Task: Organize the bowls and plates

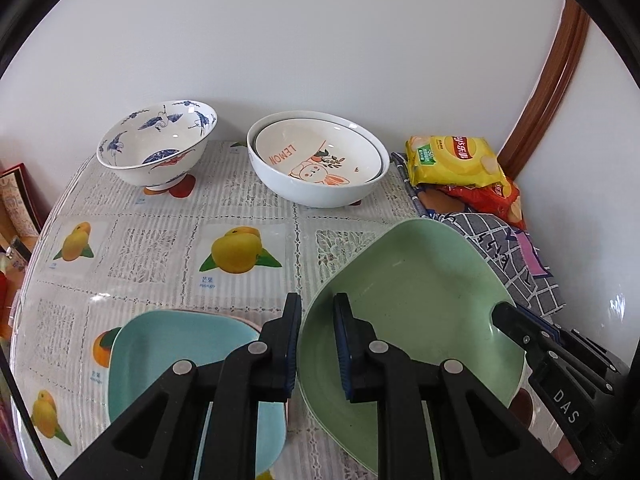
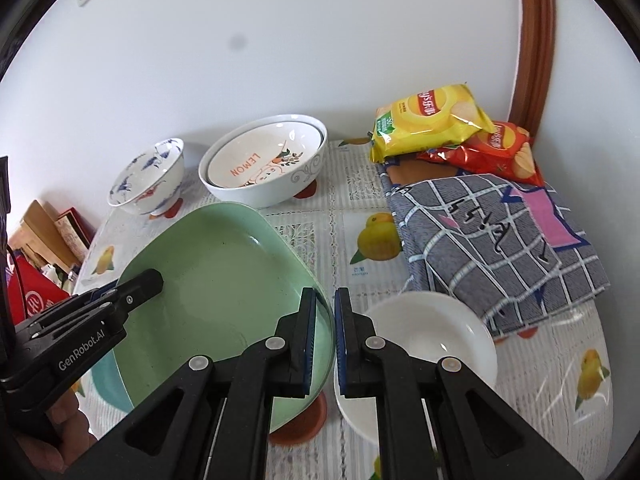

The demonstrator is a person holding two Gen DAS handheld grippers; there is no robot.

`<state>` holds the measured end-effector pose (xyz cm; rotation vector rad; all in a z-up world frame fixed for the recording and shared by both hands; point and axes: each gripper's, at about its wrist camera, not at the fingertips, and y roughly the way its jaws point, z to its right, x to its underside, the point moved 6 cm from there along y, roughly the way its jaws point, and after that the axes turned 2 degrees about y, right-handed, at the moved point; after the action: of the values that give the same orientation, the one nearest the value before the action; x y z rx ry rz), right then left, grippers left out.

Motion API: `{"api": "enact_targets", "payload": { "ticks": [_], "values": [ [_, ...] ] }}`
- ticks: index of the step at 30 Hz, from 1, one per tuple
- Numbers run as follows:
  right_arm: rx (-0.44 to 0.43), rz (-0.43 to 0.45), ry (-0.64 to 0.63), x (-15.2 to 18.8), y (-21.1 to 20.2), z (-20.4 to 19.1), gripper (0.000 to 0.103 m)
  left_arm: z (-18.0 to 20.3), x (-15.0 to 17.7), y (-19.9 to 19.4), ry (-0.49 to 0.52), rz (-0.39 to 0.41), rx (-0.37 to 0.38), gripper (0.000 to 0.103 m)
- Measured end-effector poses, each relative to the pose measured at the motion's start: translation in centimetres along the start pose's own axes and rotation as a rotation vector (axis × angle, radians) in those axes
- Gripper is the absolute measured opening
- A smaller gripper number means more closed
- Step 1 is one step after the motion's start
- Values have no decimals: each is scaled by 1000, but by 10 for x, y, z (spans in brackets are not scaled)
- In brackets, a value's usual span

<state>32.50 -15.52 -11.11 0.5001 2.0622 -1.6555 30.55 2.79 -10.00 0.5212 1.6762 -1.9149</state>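
Left wrist view shows the left claw [image 1: 316, 344] pinching one rim of the green plate [image 1: 412, 304], the right claw [image 2: 325, 340] pinching the opposite rim, so it rides level between them above the table [image 1: 168, 208], likely bound for the blue plate [image 1: 180, 356] just beside the left claw.

The table [image 1: 168, 240] has a cloth with fruit pictures. On it sit a blue bird bowl [image 1: 158, 144], a lemon bowl [image 1: 320, 160], a blue plate [image 1: 176, 356], a white bowl [image 2: 424, 332], chip bags [image 2: 432, 120] and a checked cloth [image 2: 500, 240].
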Motion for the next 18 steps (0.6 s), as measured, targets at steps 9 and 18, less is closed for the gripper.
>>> {"api": "enact_targets", "payload": {
  "ticks": [9,18],
  "values": [
    [-17,33,23,31,-49,2,9,6,24,-46,1,41,-1,16],
    [-25,66,40,52,-81,-5,10,5,40,-76,8,72,5,16]
  ]
}}
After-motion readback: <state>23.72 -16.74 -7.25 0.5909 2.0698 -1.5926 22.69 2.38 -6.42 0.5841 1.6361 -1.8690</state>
